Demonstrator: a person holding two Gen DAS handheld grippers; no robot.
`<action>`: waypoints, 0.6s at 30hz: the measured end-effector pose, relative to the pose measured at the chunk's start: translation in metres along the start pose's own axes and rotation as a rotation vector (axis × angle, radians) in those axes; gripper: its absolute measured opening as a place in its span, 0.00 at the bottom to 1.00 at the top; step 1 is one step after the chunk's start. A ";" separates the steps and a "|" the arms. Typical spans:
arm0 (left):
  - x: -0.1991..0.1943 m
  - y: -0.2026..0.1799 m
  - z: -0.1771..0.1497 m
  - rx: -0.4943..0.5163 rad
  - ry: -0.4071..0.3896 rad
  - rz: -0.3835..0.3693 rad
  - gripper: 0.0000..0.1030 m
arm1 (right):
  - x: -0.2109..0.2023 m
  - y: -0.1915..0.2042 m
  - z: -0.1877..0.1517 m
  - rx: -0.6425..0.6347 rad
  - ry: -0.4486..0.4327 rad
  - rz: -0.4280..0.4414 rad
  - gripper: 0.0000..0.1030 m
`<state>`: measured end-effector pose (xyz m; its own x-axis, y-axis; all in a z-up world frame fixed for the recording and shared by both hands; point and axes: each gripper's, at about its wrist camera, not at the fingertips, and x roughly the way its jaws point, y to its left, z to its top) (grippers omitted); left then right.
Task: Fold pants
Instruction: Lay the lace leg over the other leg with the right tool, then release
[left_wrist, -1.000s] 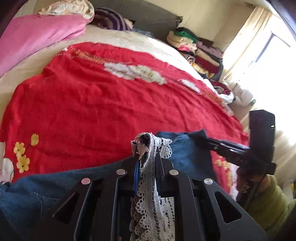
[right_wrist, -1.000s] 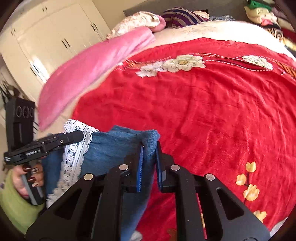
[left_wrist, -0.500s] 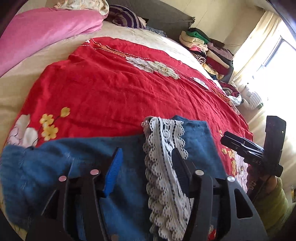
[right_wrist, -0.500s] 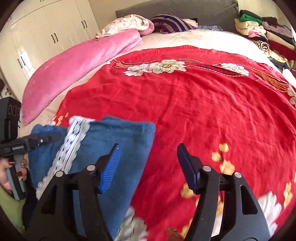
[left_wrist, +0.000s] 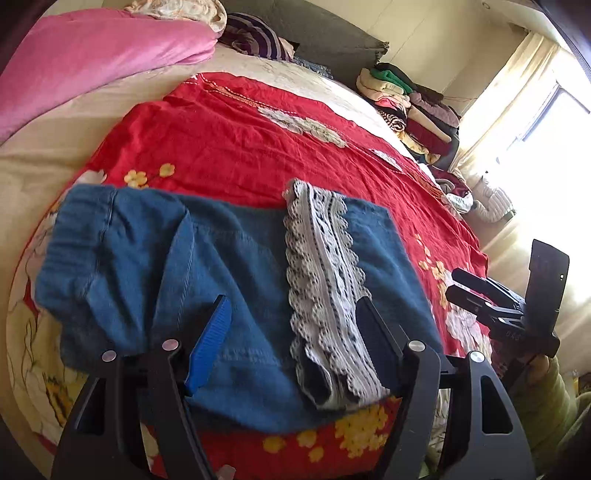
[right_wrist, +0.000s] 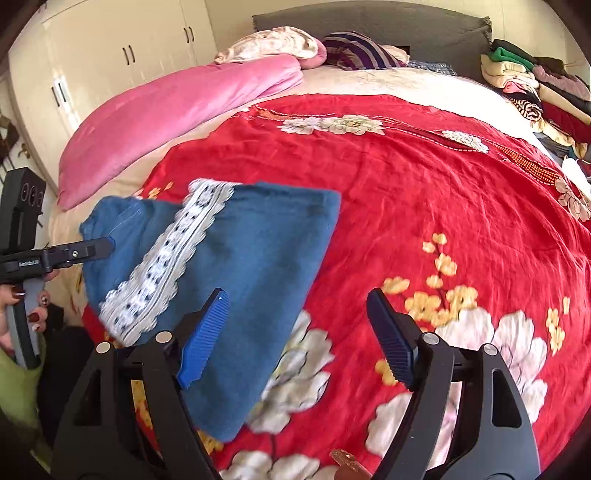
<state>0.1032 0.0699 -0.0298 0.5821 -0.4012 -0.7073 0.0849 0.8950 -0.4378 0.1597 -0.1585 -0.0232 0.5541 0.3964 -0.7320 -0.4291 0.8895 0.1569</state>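
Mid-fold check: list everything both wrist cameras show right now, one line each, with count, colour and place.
pants: one, blue denim, folded on the near part of the red bedspread
lace trim: one strip, white, running along the pants
red bedspread: one, red with flowers, across the bed
pink quilt: one, pink, along the bed's far left side
pillows: two, floral and striped, by the headboard
clothes pile: one, mixed colours, far right bedside
wardrobe: one, cream, left wall
left gripper: black, blue pads, open above the pants
right gripper: black, blue pads, open, empty
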 end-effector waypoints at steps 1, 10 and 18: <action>0.000 -0.001 -0.003 -0.006 0.004 -0.009 0.67 | -0.002 0.002 -0.002 -0.003 0.000 0.004 0.69; 0.021 -0.024 -0.035 -0.002 0.114 -0.031 0.67 | -0.012 0.019 -0.017 -0.041 0.002 0.025 0.70; 0.040 -0.040 -0.043 0.016 0.111 -0.012 0.39 | -0.008 0.025 -0.024 -0.043 0.010 0.041 0.73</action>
<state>0.0889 0.0093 -0.0642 0.4877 -0.4301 -0.7597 0.1051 0.8928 -0.4380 0.1268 -0.1446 -0.0294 0.5280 0.4300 -0.7324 -0.4821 0.8617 0.1584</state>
